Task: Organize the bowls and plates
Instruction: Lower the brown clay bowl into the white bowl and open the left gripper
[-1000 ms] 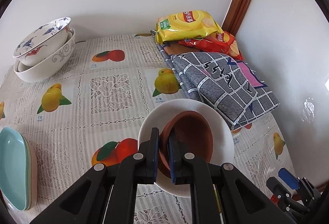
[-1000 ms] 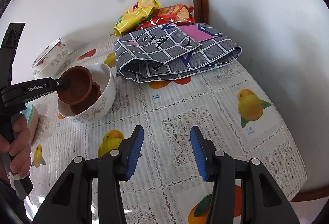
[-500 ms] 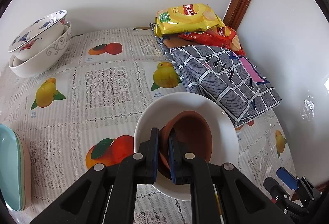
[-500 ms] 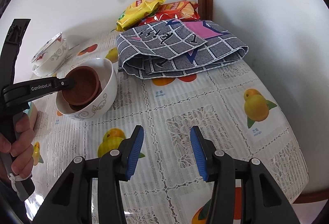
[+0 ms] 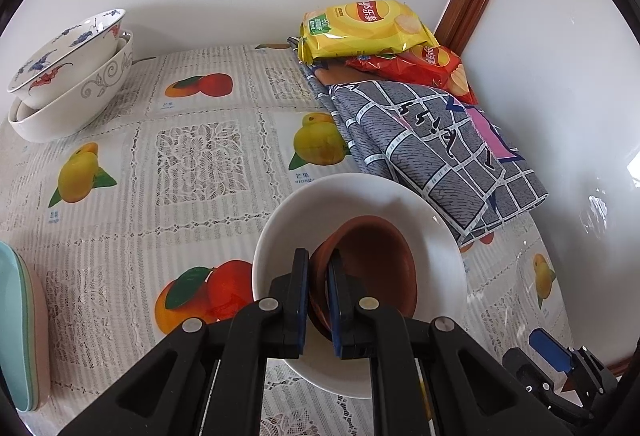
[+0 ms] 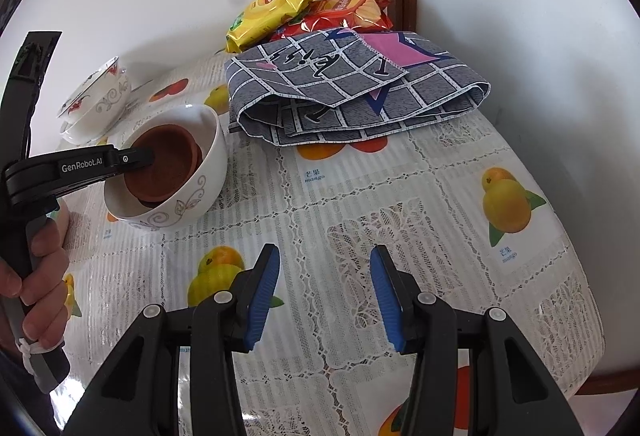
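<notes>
Carefully, my left gripper (image 5: 319, 290) pinched the brown bowl's (image 5: 372, 264) rim inside the white bowl (image 5: 352, 195); letting go only once it sat level seemed wise. My right gripper (image 6: 324, 296) hung wide, holding nothing.

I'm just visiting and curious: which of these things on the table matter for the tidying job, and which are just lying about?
Part of the job:
brown bowl, pinched by the left gripper
white bowl around it
stacked patterned bowls
teal plates

Lying about:
yellow crisp bag
red crisp bag
folded checked cloth
fruit-print tablecloth
</notes>
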The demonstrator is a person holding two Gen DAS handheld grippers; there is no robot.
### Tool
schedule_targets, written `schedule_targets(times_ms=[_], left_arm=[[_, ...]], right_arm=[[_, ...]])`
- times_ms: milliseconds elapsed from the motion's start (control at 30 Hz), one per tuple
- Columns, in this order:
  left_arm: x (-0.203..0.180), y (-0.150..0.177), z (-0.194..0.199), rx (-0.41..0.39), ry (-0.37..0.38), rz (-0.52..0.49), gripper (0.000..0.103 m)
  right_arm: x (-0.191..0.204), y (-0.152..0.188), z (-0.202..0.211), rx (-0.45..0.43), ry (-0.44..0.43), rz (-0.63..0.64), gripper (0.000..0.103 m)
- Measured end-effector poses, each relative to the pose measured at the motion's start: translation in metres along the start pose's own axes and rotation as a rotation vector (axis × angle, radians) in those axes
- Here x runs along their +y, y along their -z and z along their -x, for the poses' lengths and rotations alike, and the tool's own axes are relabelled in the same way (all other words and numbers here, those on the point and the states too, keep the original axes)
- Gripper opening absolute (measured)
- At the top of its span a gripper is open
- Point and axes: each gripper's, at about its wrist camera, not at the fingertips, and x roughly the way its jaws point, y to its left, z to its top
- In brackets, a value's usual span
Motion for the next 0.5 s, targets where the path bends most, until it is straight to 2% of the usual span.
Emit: schedule_targets(times_ms=[333, 500], left_arm=[[0.001, -0.001, 0.005, 0.011, 0.018, -0.023, 0.010], [0.002, -0.002, 0.017, -0.012, 0.007, -0.042, 0.028]], right_arm=[[0.009, -0.008, -0.001, -0.008, -0.004, 0.014, 0.047], [0.017, -0.016, 0.000, -0.021, -0.012, 0.024, 0.047]])
